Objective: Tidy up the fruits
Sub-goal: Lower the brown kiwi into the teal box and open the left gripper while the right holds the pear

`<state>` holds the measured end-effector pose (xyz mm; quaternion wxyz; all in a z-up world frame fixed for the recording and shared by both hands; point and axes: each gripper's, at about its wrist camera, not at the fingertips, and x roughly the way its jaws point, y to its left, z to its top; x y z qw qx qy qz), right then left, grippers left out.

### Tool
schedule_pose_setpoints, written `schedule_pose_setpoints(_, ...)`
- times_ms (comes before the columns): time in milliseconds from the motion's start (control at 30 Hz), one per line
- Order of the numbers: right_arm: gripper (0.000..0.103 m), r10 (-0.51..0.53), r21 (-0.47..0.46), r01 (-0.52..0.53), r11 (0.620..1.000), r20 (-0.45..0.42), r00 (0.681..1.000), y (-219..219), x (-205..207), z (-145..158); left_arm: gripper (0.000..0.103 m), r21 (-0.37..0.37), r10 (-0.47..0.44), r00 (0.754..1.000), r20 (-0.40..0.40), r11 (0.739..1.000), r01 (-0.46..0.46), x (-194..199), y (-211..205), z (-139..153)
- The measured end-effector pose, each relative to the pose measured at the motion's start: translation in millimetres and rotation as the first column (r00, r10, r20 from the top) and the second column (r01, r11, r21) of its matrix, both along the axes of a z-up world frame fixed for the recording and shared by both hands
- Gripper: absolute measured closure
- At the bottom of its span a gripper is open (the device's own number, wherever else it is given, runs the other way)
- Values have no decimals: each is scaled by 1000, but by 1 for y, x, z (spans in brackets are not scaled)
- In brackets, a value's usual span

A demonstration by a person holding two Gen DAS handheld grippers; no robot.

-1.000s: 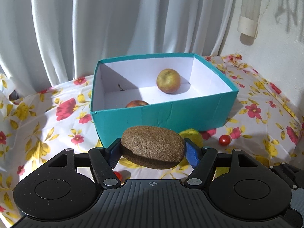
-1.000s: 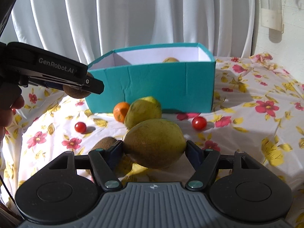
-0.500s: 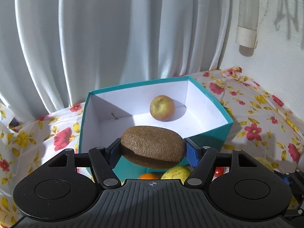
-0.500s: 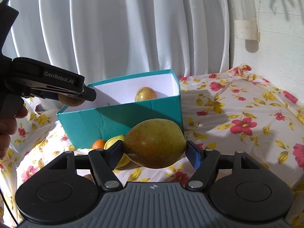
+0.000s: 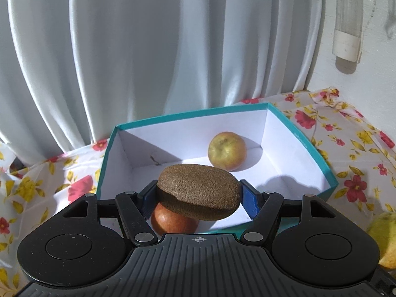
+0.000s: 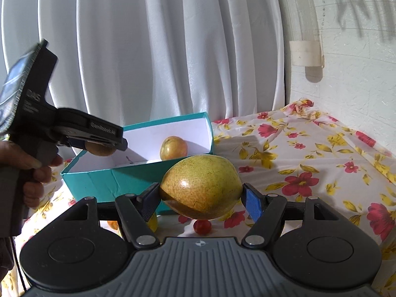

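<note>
The left gripper [image 5: 199, 194], pinching a kiwi [image 5: 199, 191], hangs over the box [image 5: 300, 138]; the right gripper [image 6: 201, 196] clamps a mango [image 6: 201, 185]. Next: lower, release.

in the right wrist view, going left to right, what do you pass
hand → left claw shut on a kiwi → teal box → apple inside the box → yellow-green fruit held in the right claw → floral tablecloth

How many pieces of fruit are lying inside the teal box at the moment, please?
2: a yellowish apple near the back wall of the teal box, and a red apple near the front, partly hidden behind the held kiwi.
</note>
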<state>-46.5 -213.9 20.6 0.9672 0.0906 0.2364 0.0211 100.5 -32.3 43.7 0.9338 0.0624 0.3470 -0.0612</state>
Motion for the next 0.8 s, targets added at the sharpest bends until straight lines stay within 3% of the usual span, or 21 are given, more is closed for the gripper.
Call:
schedule_pose_setpoints(567,32,-87,5,86,996,12,996,-11,-6,3,30,23,45,987,-156,999,-42,55,-4,-57)
schedule_pose_setpoints(800,32,-88,0,88,996,15,996,-7,-5,4,30,38,61,987,-147,998,-56,56,-2,-60)
